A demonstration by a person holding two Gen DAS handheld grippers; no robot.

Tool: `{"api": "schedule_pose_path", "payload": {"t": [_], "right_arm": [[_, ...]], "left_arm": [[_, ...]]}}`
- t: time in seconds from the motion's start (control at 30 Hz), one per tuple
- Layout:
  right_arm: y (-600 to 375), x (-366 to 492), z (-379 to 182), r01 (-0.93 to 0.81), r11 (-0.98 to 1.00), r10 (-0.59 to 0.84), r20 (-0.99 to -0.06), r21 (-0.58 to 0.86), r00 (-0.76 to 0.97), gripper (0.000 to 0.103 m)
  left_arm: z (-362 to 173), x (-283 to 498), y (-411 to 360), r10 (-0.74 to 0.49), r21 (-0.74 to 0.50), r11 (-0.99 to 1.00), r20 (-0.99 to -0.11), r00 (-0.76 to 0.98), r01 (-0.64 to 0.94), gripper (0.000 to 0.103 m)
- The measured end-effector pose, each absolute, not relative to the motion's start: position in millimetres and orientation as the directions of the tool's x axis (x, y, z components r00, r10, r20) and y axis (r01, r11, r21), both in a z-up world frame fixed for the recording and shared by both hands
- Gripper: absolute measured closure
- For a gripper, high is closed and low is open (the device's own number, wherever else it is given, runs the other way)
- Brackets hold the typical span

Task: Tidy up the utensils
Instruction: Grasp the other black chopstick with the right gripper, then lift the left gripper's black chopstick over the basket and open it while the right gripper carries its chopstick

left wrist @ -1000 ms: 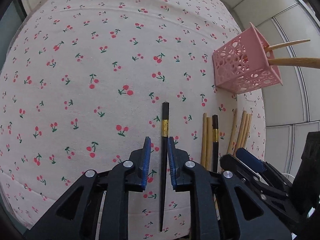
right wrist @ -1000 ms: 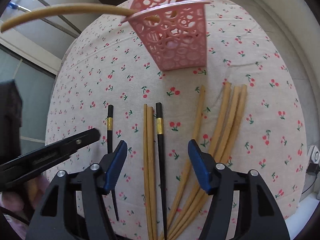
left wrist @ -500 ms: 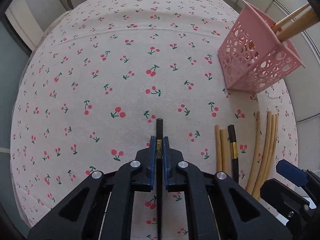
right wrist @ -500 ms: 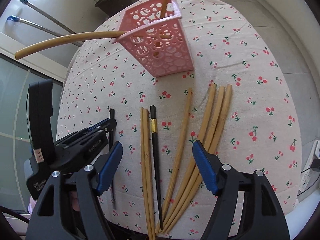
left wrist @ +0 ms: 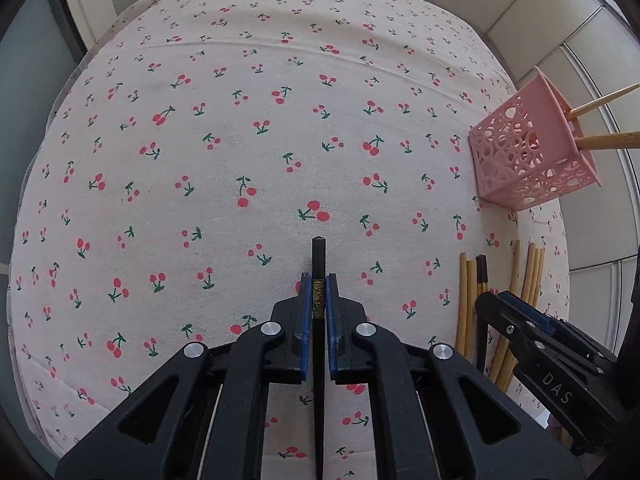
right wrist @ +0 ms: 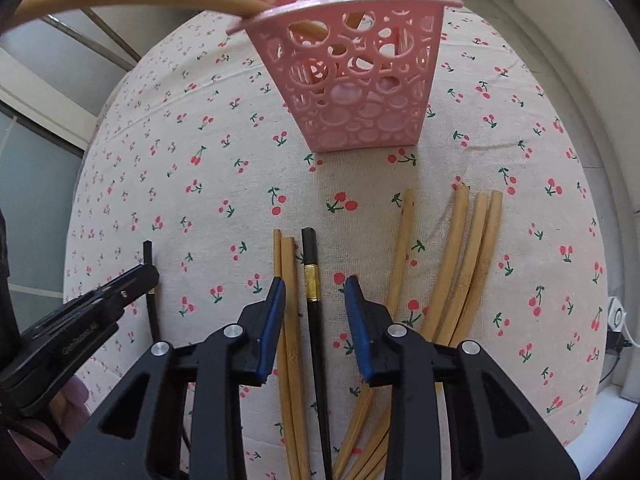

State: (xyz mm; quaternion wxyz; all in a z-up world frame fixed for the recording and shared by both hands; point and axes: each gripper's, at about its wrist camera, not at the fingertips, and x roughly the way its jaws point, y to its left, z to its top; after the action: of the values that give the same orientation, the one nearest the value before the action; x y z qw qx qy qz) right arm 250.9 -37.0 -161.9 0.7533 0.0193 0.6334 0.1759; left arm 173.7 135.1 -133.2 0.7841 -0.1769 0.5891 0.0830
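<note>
My left gripper (left wrist: 319, 280) is shut on a black chopstick (left wrist: 319, 249) with a gold band, and the stick's tip pokes out past the pads. The same gripper (right wrist: 138, 282) and stick (right wrist: 148, 250) show at the left of the right wrist view. My right gripper (right wrist: 315, 282) points down over a second black chopstick (right wrist: 310, 256). Its jaws are closing with that stick between them, and the pads do not touch it. A pair of bamboo chopsticks (right wrist: 285, 256) runs under its left finger. A pink perforated basket (right wrist: 360, 80) (left wrist: 520, 160) holds two bamboo sticks.
More bamboo chopsticks lie to the right: a single one (right wrist: 404, 240) and a bundle of three (right wrist: 474, 240). A cherry-print cloth (left wrist: 240, 140) covers the round table, whose edge runs close behind the basket. A white plug and cable (right wrist: 616, 316) lie beyond the right edge.
My left gripper's jaws closed onto the black chopstick. My right gripper's jaws narrowed from wide apart and now frame the second black chopstick, nearer the basket.
</note>
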Motion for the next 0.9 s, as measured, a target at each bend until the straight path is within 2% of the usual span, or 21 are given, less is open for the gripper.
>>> {"api": "schedule_pose_path", "payload": {"t": [0.17,0.43,0.5,0.7,0.9], "right_arm": [[-36,252,-163,-0.243,0.942,0.272,-0.951,0.232,0.145,0.08],[-15,248,-165,-0.329,0.936,0.199,-0.961,0.128,0.192,0.081],[-17,249,-165,-0.329,0.93,0.239,-0.951,0.167,0.194,0.096],[-34,241,-151,-0.336,0.907,0.344,-0.907,0.254,0.244,0.096],[-64,222,-108,-0.354,0.891,0.413,-0.832,0.284,0.371,0.096]], "left_arm": [[-133,175,137,-0.088,-0.189,0.923,-0.952,0.294,-0.335,0.097],[-140,179,139,-0.071,-0.168,0.923,-0.958,0.276,-0.345,0.097],[-140,179,136,-0.07,-0.169,0.925,-0.956,0.283,-0.341,0.097],[-133,173,142,-0.13,-0.25,0.906,-0.932,0.339,-0.341,0.097],[-96,156,141,-0.131,-0.284,0.916,-0.879,0.458,-0.284,0.097]]}}
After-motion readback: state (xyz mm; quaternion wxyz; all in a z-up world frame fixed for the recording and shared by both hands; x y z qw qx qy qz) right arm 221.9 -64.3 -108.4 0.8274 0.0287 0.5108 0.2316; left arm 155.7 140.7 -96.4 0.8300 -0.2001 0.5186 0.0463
